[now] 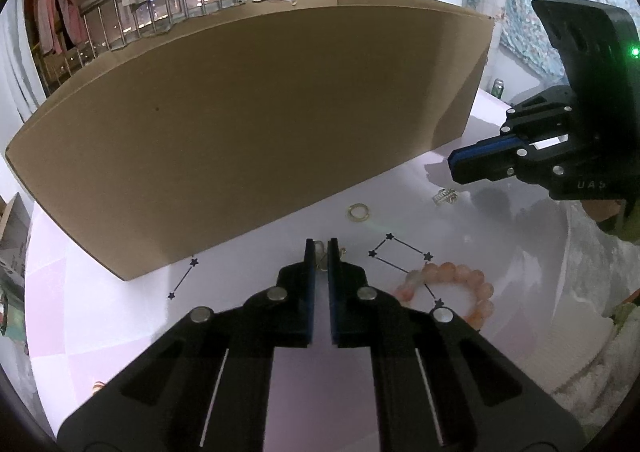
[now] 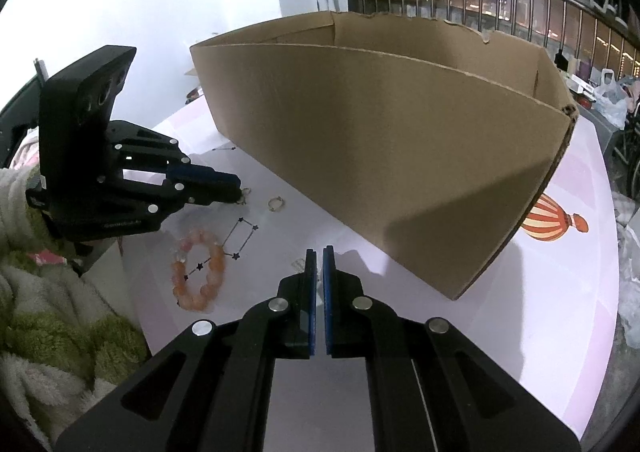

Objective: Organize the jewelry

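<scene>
Left hand-held gripper (image 1: 321, 248) is pinching a small gold wire earring (image 1: 319, 252) off the pale pink surface (image 1: 240, 292), likely for the brown cardboard box (image 1: 256, 124). Right hand-held gripper (image 2: 319, 252) is hovering closed, apparently empty; orange beaded bracelet (image 2: 198, 270) is lying loose nearby.

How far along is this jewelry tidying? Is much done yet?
Probably early. The floor of the cardboard box is hidden, so nothing shows as put away. In hand: the left gripper pinches a small gold hook. Left on the table: a gold ring, a silver piece, an orange bead bracelet. The right gripper is shut, nothing clearly in it.
</scene>
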`<state>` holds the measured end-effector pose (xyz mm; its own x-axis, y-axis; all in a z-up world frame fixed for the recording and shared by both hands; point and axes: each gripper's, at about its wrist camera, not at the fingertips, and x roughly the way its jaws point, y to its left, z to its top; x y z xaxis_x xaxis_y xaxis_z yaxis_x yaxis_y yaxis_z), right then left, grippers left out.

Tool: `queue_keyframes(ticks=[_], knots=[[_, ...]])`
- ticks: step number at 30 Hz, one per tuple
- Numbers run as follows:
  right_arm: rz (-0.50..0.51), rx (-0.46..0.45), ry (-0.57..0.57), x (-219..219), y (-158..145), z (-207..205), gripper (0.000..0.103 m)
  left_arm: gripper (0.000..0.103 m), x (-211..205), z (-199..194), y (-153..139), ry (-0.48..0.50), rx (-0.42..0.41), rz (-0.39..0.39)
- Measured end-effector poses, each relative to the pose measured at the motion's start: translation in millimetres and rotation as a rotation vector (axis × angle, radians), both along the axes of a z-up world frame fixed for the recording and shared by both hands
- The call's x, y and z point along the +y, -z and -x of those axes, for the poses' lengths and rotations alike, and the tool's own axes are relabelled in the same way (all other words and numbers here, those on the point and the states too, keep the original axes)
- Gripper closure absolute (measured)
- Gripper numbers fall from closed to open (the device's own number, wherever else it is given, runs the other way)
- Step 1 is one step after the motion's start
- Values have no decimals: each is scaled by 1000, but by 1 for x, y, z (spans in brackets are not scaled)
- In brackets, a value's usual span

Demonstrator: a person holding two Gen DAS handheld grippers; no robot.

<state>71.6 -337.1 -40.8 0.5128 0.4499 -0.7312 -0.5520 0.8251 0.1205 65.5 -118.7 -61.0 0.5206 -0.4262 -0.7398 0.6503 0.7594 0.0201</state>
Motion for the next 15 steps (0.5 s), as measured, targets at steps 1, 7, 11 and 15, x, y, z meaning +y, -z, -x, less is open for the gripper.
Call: queue_keyframes(ticks=[1,7,11,15], knots=[[-1,1,-1,0,-1,0,100,98,0,0,0,2,0,1],[5,10,-1,-2,-3,0,98,99,2,2,0,22,-3,-6],[14,10,2,1,-1,-1,82,98,6,1,0,33,7,3],[29,12,-16,7,3,-3,75,98,13,-5,-1,22,46,41]])
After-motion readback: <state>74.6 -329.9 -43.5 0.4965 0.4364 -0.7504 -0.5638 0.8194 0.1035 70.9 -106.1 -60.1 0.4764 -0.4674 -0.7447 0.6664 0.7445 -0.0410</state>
